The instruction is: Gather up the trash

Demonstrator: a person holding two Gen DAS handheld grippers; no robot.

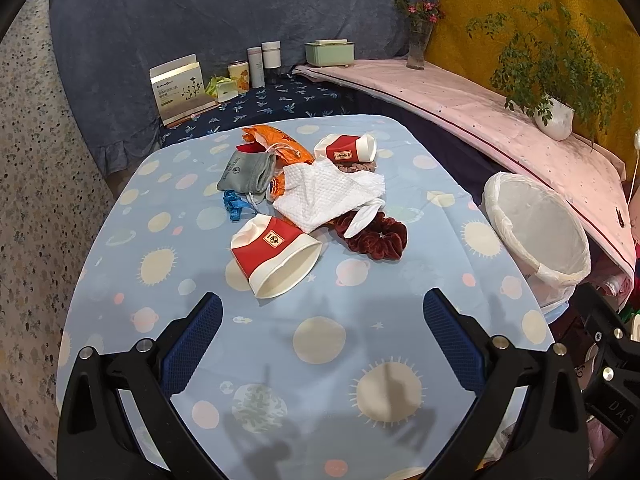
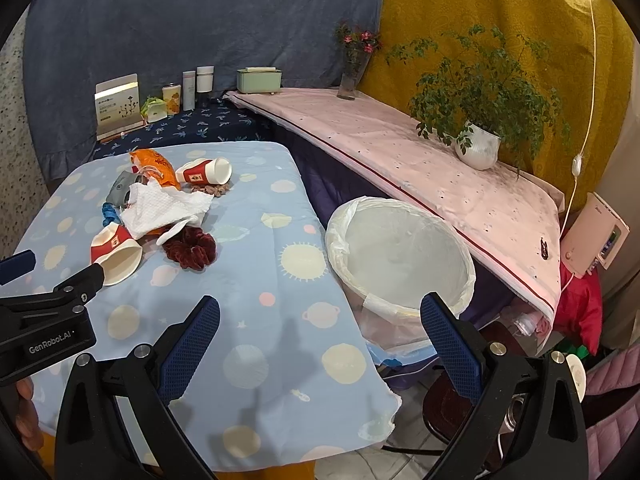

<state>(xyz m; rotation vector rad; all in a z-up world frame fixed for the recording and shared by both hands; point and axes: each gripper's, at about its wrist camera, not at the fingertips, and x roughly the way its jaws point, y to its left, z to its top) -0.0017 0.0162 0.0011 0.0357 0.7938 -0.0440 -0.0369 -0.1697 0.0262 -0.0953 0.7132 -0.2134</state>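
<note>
A pile of trash lies on the blue planet-print table (image 1: 280, 344): a tipped red-and-white paper cup (image 1: 276, 256) nearest me, a second cup (image 1: 348, 150) farther back, a white paper towel (image 1: 328, 194), an orange wrapper (image 1: 280, 142), a grey pouch (image 1: 248, 170) and a dark red scrunchie (image 1: 376, 236). My left gripper (image 1: 322, 344) is open and empty, just short of the near cup. My right gripper (image 2: 320, 348) is open and empty over the table's right edge, beside the white-lined bin (image 2: 400, 256). The near cup also shows in the right wrist view (image 2: 114, 254).
The bin (image 1: 536, 228) stands off the table's right side, below a pink-covered shelf (image 2: 420, 168) holding a potted plant (image 2: 478, 146) and a flower vase (image 2: 352, 76). Boxes and tins (image 1: 224, 80) line a dark blue ledge behind the table. A blue strap (image 1: 236, 206) lies by the pouch.
</note>
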